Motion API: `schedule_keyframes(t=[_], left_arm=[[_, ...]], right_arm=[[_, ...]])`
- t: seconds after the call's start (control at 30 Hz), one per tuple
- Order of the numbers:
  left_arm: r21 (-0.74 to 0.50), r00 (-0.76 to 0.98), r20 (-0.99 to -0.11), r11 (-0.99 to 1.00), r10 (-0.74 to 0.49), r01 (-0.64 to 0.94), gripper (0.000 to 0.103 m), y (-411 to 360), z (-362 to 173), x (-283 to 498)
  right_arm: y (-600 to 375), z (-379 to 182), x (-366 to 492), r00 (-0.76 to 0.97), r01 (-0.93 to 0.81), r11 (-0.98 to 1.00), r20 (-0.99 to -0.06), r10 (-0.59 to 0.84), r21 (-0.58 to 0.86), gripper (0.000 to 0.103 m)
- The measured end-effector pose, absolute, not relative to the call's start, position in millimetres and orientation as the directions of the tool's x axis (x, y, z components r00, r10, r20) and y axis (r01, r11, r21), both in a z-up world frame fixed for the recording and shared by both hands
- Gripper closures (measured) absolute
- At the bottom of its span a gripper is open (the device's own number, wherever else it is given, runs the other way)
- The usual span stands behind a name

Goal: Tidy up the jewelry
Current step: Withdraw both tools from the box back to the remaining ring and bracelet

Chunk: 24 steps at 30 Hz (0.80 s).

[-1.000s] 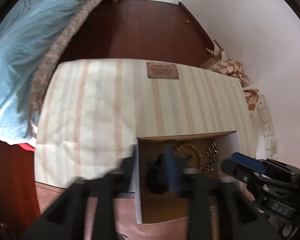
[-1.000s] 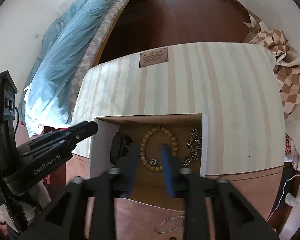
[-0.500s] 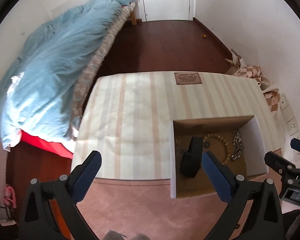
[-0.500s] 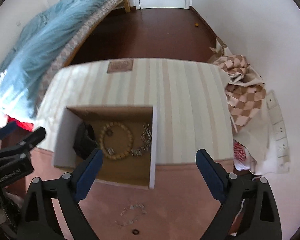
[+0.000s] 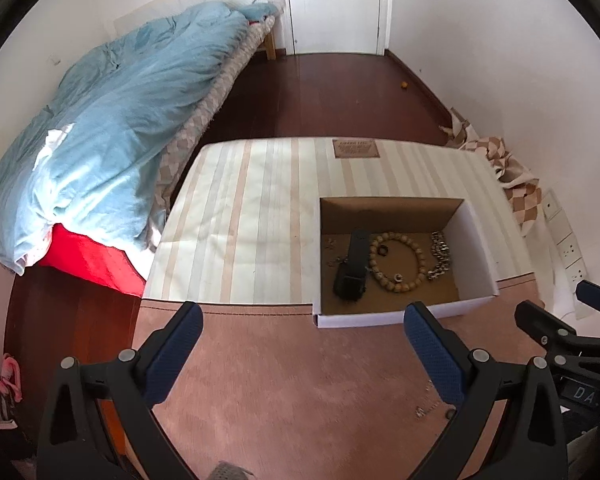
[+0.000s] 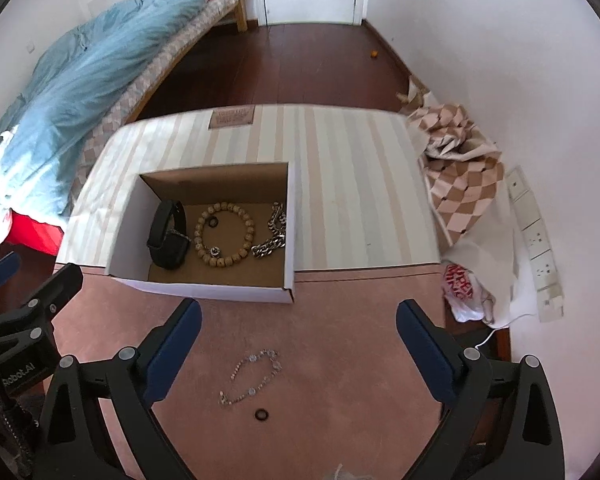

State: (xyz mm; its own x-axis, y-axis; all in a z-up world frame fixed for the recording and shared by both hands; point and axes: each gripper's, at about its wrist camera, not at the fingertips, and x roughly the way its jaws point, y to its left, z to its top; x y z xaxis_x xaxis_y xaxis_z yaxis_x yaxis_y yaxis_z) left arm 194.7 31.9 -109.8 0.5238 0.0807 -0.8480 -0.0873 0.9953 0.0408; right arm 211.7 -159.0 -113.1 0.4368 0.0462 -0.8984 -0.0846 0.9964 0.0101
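Observation:
A white cardboard box [image 5: 380,318] [image 6: 204,286] sits on the striped and pink surface. It holds a black watch band [image 5: 352,268] [image 6: 166,236], a wooden bead bracelet [image 5: 420,258] [image 6: 246,224], a silver chain [image 5: 440,256] [image 6: 274,236] and a small dark ring [image 6: 212,222]. On the pink surface in front of the box lie a silver link bracelet [image 6: 256,376] and another dark ring [image 6: 261,414]. My left gripper [image 5: 302,316] hangs open and empty before the box. My right gripper [image 6: 298,310] is above the silver link bracelet, its jaws opening with nothing between them.
A bed with a blue duvet [image 5: 100,152] runs along the left. A checkered cloth [image 6: 460,176], a power strip [image 6: 536,240] and a red-printed plastic bag [image 6: 460,288] lie to the right by the wall. Dark wood floor [image 5: 320,92] lies beyond.
Both grippers pulled back and up from the box and spread their jaws wide. The black band and the other pieces stay in the box.

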Motion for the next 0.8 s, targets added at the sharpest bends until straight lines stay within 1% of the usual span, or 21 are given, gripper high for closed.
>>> schedule_keyframes(t=[0.2,0.3,0.5,0.67,0.77,0.8], left_arm=[[0.013,0.569,-0.82,0.996,0.064,-0.092,0.0,26.0,-82.2,162.5],[0.015,0.595,-0.801,0.995,0.07,-0.096,0.0,23.5,-68.6,147.0],[0.022,0.657,-0.749,0.994,0.088,-0.108,0.0,17.5,-38.4,117.5],[-0.004,0.68,-0.729,0.993,0.076,-0.115,0.0,17.1,-23.7,104.2],[0.002,0.673,-0.733,0.99,0.095,-0.138,0.0,16.1,-25.0,101.4],[0.01,0.669,-0.735,0.989,0.106,-0.146,0.0,15.7,-28.8,101.8]], right_arm=[[-167.1,-73.5,179.1,0.526,-0.062,0.998,-0.85,0.024,-0.011,0.004],[-172.2,-50.7,161.6,0.578,-0.052,0.998,-0.816,0.004,-0.031,0.004],[-177.4,-17.8,135.5,0.637,-0.045,0.999,-0.771,0.01,-0.024,0.004],[-178.9,-6.8,121.3,0.656,-0.051,0.999,-0.755,0.027,-0.008,0.004],[-182.5,-11.2,119.8,0.647,-0.063,0.997,-0.759,0.069,0.037,0.004],[-184.8,-17.9,120.7,0.633,-0.076,0.995,-0.767,0.103,0.07,0.004]])
